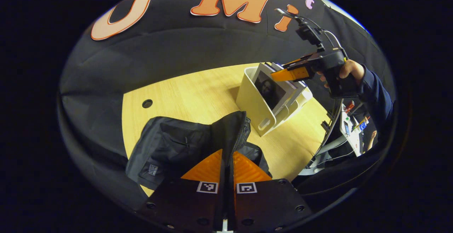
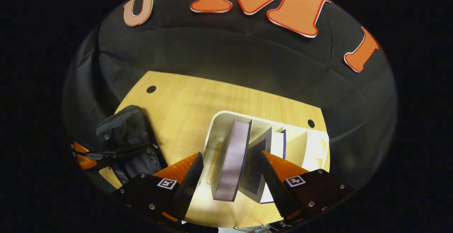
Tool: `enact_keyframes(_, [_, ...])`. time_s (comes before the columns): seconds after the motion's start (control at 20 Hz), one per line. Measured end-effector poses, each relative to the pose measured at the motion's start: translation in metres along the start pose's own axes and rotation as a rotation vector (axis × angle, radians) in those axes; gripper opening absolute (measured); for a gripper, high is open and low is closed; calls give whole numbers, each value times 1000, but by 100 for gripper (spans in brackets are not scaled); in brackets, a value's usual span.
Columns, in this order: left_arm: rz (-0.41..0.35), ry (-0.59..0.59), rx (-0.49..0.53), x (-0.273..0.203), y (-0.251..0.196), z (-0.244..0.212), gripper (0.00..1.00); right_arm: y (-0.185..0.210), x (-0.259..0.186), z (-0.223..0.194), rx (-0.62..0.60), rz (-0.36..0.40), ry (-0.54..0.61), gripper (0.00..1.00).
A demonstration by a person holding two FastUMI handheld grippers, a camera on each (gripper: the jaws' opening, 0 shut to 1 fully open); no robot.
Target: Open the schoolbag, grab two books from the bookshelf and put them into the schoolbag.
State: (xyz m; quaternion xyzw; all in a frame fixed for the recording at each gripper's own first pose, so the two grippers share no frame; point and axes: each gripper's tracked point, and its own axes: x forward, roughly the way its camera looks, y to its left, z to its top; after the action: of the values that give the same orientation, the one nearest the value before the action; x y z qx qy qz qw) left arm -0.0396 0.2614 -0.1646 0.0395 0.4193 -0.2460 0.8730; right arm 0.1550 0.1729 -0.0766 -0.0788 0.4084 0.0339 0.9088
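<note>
While the left gripper (image 1: 226,162) is clamped on a raised flap of the black schoolbag (image 1: 177,144) along the zipper edge, its fingers nearly closed with only fabric between them, the right gripper (image 2: 231,176) is poised above the white bookshelf (image 2: 318,148) with its fingers spread wide. The bookshelf sits on the bench (image 2: 184,109), to the right of the schoolbag, apart from it. Inside it, books are stood on edge; the nearest book (image 2: 231,162) is seen spine-up, its long axis running away from the camera, roughly in line with the gap between the open fingers. A second, leaning book (image 2: 256,165) is just beside it, also between the fingers. Neither finger is seen touching a book yet.

In the left gripper view the right gripper is seen held by a hand (image 1: 348,70) over the top of the books, coming at them from above. The right gripper is judged the nearer one to the books; the grasp is judged to turn on the fingers closing across the book's thin width. The bag mouth appears held up rather than wide open.
</note>
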Motion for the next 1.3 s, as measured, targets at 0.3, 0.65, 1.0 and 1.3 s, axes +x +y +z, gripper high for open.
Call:
enact_keyframes(0.3, [-28,27,33,-2,3,0,5,2,33,-18,101,-5,201,87])
enact_keyframes(0.65, [-60,40,54,0,6,1,5,11,44,-26,262,2,337,43])
enact_keyframes(1.0, [-90,48,52,3,3,-2,5,13,13,-36,323,34,327,35])
enact_keyframes(1.3, [-94,56,52,3,2,-5,5,9,-35,-60,352,85,257,35])
